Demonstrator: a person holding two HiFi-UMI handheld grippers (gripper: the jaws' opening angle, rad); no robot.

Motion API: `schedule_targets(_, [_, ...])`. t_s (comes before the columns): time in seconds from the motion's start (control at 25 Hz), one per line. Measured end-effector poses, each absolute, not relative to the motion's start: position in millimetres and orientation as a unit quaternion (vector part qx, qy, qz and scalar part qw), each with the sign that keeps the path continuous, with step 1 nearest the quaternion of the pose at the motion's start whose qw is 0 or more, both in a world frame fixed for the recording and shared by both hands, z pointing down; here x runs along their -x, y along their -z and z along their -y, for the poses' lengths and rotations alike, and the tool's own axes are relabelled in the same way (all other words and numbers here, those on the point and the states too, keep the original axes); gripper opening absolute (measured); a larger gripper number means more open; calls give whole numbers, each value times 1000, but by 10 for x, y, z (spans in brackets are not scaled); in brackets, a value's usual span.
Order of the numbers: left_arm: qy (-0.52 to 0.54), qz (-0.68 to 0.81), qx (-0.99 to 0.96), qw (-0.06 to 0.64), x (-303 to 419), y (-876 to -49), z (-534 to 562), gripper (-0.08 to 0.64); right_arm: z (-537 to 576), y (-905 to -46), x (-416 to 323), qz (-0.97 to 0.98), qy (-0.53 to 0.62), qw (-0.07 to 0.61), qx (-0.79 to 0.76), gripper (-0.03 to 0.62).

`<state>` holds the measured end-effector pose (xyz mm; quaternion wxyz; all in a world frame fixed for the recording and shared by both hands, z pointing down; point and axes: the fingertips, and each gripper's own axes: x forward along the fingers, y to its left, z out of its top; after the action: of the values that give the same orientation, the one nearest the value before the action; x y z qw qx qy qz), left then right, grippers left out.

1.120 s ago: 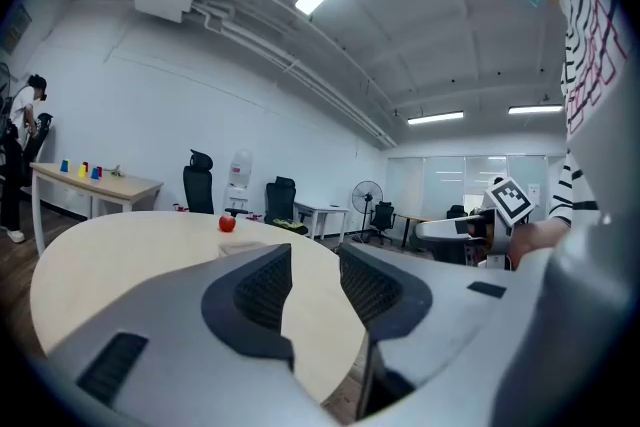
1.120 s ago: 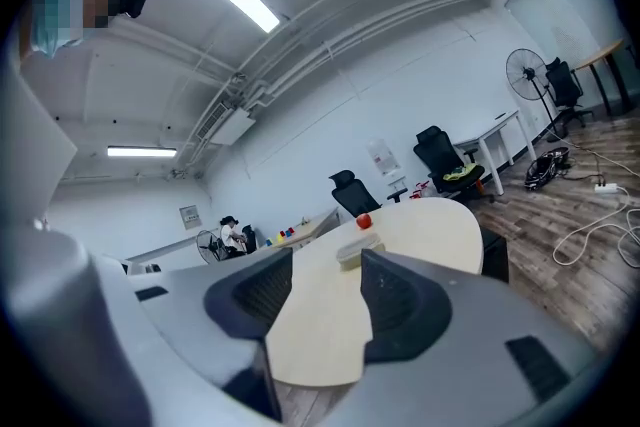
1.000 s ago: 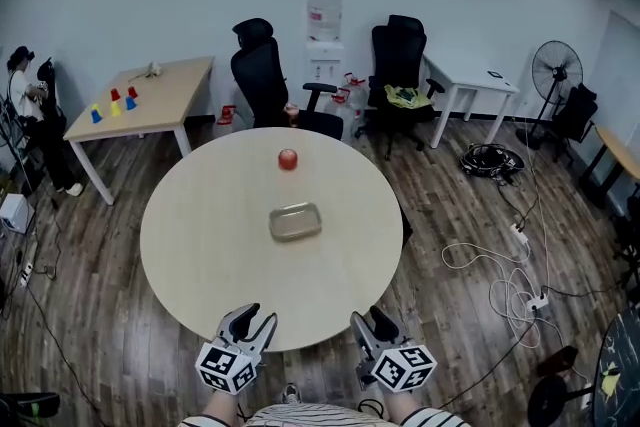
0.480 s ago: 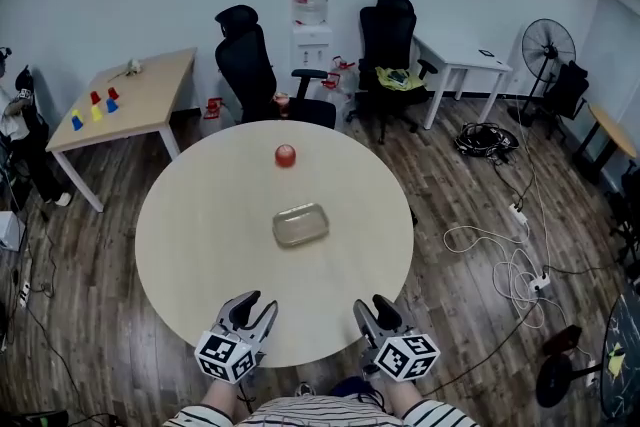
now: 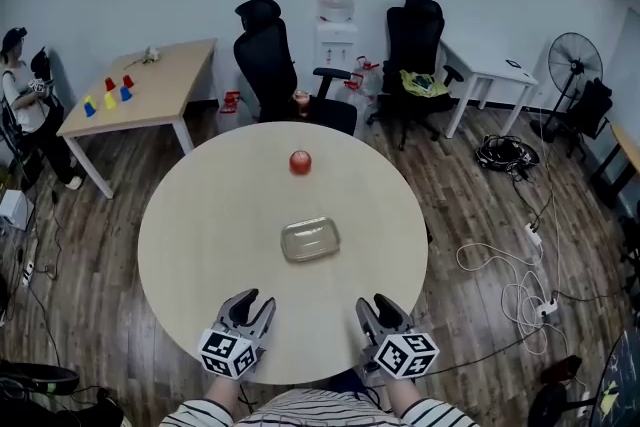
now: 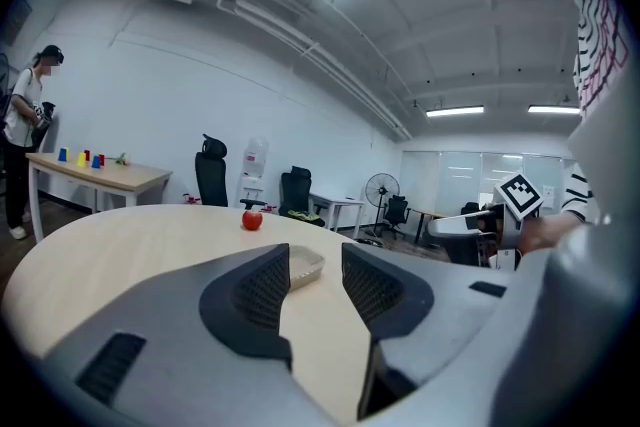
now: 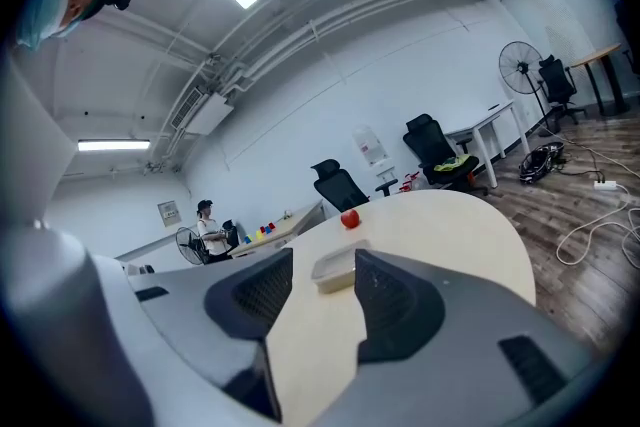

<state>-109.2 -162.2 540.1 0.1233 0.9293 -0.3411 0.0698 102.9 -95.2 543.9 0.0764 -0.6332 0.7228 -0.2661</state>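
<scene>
Head view: my left claw (image 5: 255, 303) hangs open and empty over the near edge of the round pale wooden surface (image 5: 190, 245). Ahead, mid-surface, lies the shallow, clear rectangular tray (image 5: 310, 239), with a small red round fruit (image 5: 300, 162) beyond it. My right claw (image 5: 376, 304) is likewise open and empty. Any reach, I judge, should stay level, jaws wide.

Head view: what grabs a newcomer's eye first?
A round pale wooden table fills the middle, with a small red round fruit toward its far side and a shallow grey rectangular tray near its centre. At the near edge, the left gripper and right gripper hover with jaws apart, empty.
</scene>
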Motion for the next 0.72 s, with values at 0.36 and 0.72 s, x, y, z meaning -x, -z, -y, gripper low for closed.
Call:
schedule_targets(0.36, [-81,400,-903,135,886,-5595,2295,141,1903,-5571,-1301,-759,272,43,591,195])
schedule_targets(0.72, [-97,437,-883,142,786,-5789,2843,141,2559,-5883,-1429,-771,289,17,567,153])
